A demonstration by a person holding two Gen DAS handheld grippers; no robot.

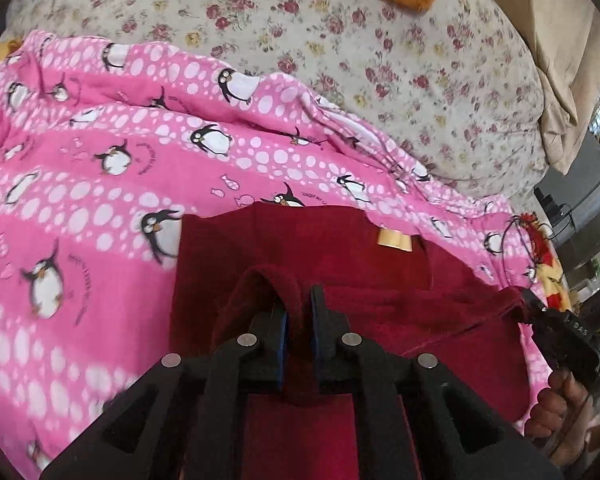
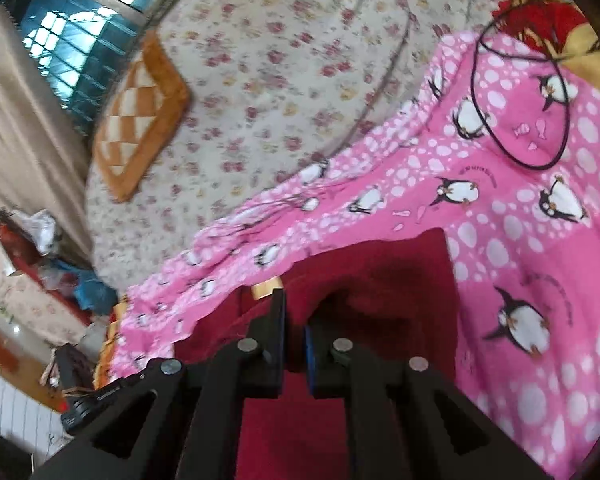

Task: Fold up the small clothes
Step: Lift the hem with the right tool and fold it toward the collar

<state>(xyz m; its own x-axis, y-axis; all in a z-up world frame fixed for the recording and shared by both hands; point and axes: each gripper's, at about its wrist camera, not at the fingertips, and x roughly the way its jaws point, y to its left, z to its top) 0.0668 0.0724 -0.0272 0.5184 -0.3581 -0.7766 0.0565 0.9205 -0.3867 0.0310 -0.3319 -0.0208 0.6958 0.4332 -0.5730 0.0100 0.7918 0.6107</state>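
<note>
A dark red garment (image 1: 380, 304) with a tan label (image 1: 394, 239) lies on a pink penguin-print blanket (image 1: 100, 184). My left gripper (image 1: 296, 300) is shut on a raised fold of the garment's near edge. My right gripper (image 2: 294, 312) is shut on another part of the same garment (image 2: 380, 280), lifted over its fingers; the label (image 2: 266, 289) shows just left of them. The right gripper also shows at the right edge of the left wrist view (image 1: 556, 328), pinching the garment's right corner.
The pink blanket (image 2: 520, 240) lies over a floral bedspread (image 1: 380, 60). An orange checked cushion (image 2: 140, 116) sits on the bed. A black cable loop (image 2: 520, 112) rests on the blanket. Curtain and window stand beyond the bed; room clutter lies off the bed's side.
</note>
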